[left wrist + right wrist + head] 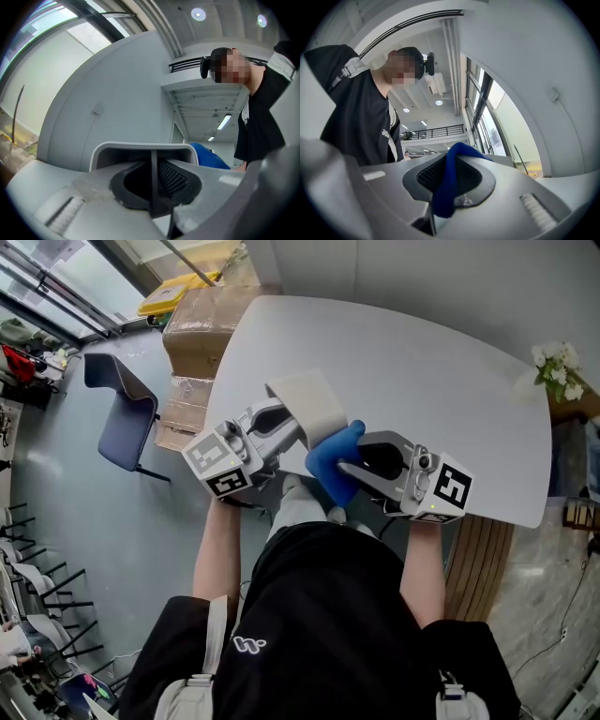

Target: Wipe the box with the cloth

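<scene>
Box (307, 399) sat clamped in the left claw (287, 424), raised above the near edge of the counter (422, 371), with its pale wall pinched between the shut jaws. The right claw (349, 465) was closed on the blue cloth (330, 461), which hung bunched just beside the box's lower corner, touching it or nearly so. To wipe well, I judged, the left claw should brace the box firmly while the cloth was pressed flat to one face and drawn across in even strokes, with neither grip loosened.
</scene>
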